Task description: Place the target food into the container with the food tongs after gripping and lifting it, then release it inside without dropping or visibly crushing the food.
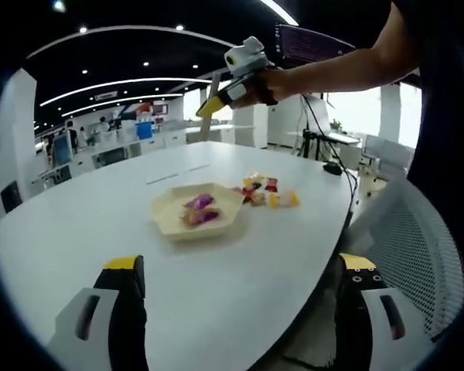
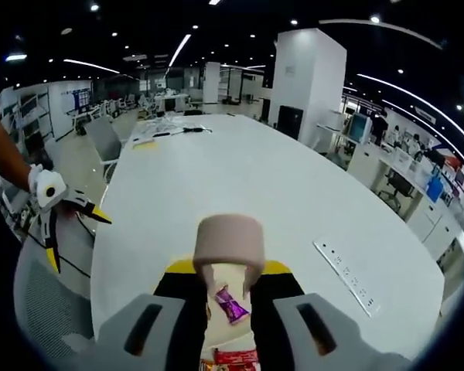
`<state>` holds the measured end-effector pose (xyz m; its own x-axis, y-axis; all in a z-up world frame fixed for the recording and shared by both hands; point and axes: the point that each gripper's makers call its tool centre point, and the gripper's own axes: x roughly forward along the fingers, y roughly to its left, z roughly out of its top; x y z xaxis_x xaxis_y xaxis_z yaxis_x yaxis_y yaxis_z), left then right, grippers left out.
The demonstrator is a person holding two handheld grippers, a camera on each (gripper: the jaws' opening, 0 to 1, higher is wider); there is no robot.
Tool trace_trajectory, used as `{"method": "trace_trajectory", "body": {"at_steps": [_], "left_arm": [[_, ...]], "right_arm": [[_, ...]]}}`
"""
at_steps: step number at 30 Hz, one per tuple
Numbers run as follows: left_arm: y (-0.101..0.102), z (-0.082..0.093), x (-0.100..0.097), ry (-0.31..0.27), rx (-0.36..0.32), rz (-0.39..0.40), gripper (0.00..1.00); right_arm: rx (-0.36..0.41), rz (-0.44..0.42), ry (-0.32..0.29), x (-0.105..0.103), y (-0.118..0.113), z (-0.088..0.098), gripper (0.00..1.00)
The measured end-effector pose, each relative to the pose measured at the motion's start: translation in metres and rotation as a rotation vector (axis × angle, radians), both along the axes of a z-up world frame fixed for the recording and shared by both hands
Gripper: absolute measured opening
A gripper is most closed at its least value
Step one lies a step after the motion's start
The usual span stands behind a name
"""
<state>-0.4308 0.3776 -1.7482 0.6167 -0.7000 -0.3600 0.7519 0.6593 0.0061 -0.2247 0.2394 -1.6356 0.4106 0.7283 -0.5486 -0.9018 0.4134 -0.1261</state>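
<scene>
A cream hexagonal dish (image 1: 170,219) sits mid-table holding purple-wrapped candies (image 1: 199,202). Just right of it lies a loose pile of wrapped candies (image 1: 267,193). My left gripper (image 1: 240,297) hovers low at the near table edge, jaws wide apart with nothing between them; it also appears at the side (image 2: 77,239). My right gripper (image 1: 216,97) is raised well above the dish, shut on beige food tongs (image 2: 228,243). A purple candy (image 2: 232,304) shows between the tong arms; whether the tongs hold it I cannot tell. A red wrapper (image 2: 233,359) lies below.
A grey mesh chair (image 1: 417,247) stands at the table's right edge, with a black cable and plug (image 1: 332,166) beyond. A socket strip (image 2: 348,274) is set in the tabletop. Papers and small items (image 2: 166,127) lie at the far end.
</scene>
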Motion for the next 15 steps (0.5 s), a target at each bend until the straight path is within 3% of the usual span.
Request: {"method": "trace_trajectory", "body": {"at_steps": [2,4,6,15], "left_arm": [[0.002,-0.006,0.001,0.018,0.025,0.025,1.0],[-0.002,-0.016,-0.001,0.028,0.078,-0.007,1.0],[-0.005,-0.021,-0.005,0.051,0.088,-0.036,1.0],[-0.006,-0.007,-0.008,0.024,0.029,-0.043,0.99]], "right_arm": [[0.001,0.005,0.01,-0.002,-0.007,0.001,0.19],[0.013,0.01,0.01,-0.004,-0.013,0.005,0.19],[0.016,0.013,0.004,-0.005,-0.018,0.008,0.19],[0.043,0.014,-0.026,-0.022,-0.039,0.009,0.19]]}}
